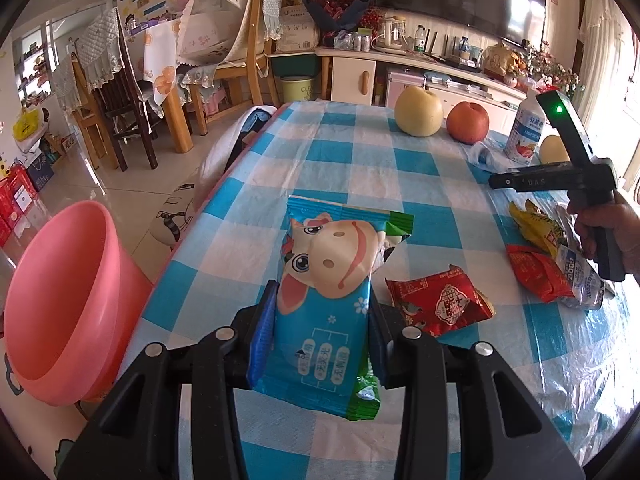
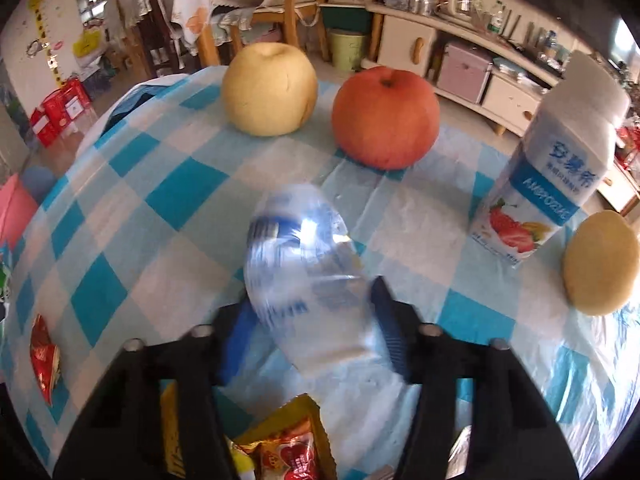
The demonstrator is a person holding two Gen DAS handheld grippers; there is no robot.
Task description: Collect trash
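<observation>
A blue snack wrapper (image 1: pixel 328 280) printed with a cartoon cow sticks out over the checked tablecloth (image 1: pixel 360 168), and my left gripper (image 1: pixel 320 296) is shut on its lower half. In the right wrist view a crumpled clear plastic wrapper with blue print (image 2: pixel 304 264), blurred, lies between the blue pads of my right gripper (image 2: pixel 312 300), which press on both its sides. Further trash lies on the cloth: a red wrapper (image 1: pixel 440 300), another red one (image 1: pixel 536 272), a yellow one (image 1: pixel 536 224) and a silvery one (image 1: pixel 580 280).
A pink bin (image 1: pixel 68 300) stands off the table's left edge. At the far end are a yellow pear (image 2: pixel 268 88), a red apple (image 2: pixel 384 116), a yoghurt carton (image 2: pixel 552 176) and a second pear (image 2: pixel 600 264). Chairs and a TV cabinet stand beyond.
</observation>
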